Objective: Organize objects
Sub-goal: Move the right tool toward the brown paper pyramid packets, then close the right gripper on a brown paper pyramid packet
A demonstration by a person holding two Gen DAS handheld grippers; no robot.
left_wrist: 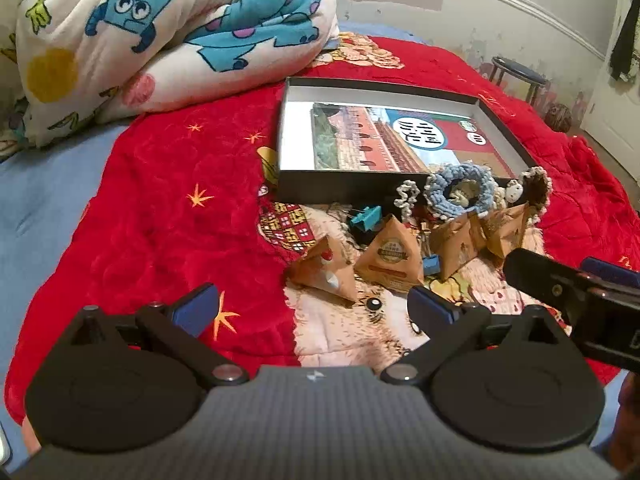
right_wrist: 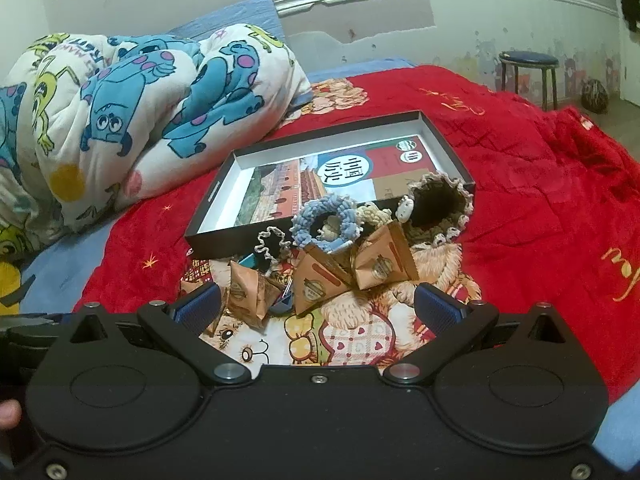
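Note:
A shallow black box with a printed picture card inside lies on the red blanket. In front of it sits a pile: several brown triangular paper packets, a blue crocheted ring, a beige crocheted pouch, a white crocheted bit and blue binder clips. My left gripper hovers open just short of the packets, nothing between its fingers. My right gripper is open too, near the packets, and shows in the left wrist view as a black body.
A rolled cartoon-print quilt lies behind and left of the box. The red blanket covers a blue sheet. A round stool and a dark ball stand by the wall at right.

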